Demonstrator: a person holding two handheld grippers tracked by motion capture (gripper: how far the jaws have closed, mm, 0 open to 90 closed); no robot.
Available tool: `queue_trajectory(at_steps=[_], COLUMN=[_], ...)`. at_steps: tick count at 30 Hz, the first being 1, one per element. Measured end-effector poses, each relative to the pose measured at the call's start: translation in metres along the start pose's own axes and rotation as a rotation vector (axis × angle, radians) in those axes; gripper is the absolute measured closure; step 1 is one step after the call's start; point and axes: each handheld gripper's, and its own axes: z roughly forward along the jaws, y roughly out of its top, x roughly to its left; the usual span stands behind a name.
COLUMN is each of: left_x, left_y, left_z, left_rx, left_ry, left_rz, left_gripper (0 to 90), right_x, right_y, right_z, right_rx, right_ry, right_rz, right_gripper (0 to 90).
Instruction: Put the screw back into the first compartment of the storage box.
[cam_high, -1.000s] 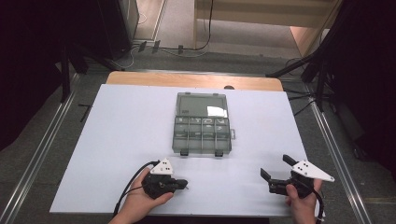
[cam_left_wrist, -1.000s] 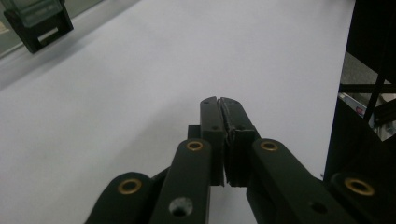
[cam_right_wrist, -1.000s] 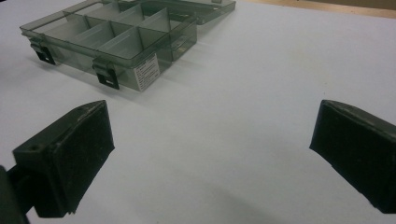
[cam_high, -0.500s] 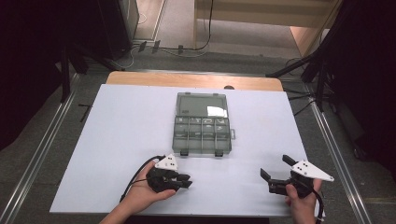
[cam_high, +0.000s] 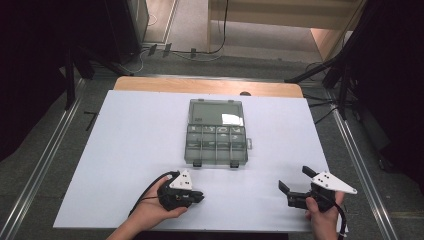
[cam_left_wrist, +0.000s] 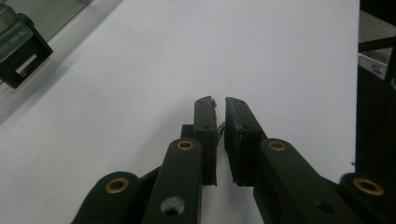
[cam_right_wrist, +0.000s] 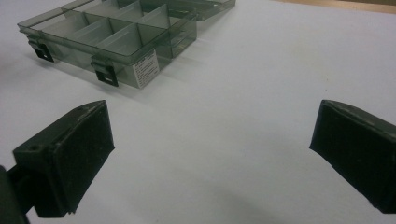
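Observation:
A smoky clear compartment box (cam_high: 216, 145) lies mid-table, its lid (cam_high: 215, 112) folded flat behind it. My left gripper (cam_high: 200, 196) rests on its side on the white table, near the front edge and just in front of the box. Its jaws have just been closing. In the left gripper view (cam_left_wrist: 220, 102) they stand almost together, and a tiny coiled speck (cam_left_wrist: 220, 128) shows in the slit; I cannot tell if it is a loose part. My right gripper (cam_high: 295, 179) is held at the front right, wide open with nothing between the jaws (cam_right_wrist: 212, 140).
The box's black latches (cam_right_wrist: 105, 73) face the front edge, and one corner latch (cam_left_wrist: 21, 60) is in the left gripper view. White tabletop (cam_high: 125, 150) spreads to both sides of the box. Dark stands and cables ring the table.
The left hand shifted slightly and the gripper's jaws came closer together. The right gripper and the box have not moved.

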Motion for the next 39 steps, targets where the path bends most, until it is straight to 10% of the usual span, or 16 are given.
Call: queue_trajectory(at_steps=[39], left_x=[0.032], left_y=[0.022], left_z=[-0.033], left_rx=[-0.142], left_ry=[0.036], left_rz=[-0.168], left_gripper=[88.5], right_x=[-0.001], right_y=[0.0], right_z=[0.001], right_rx=[0.0], right_ry=[-0.001], right_rz=[-0.002], right_gripper=[0.0])
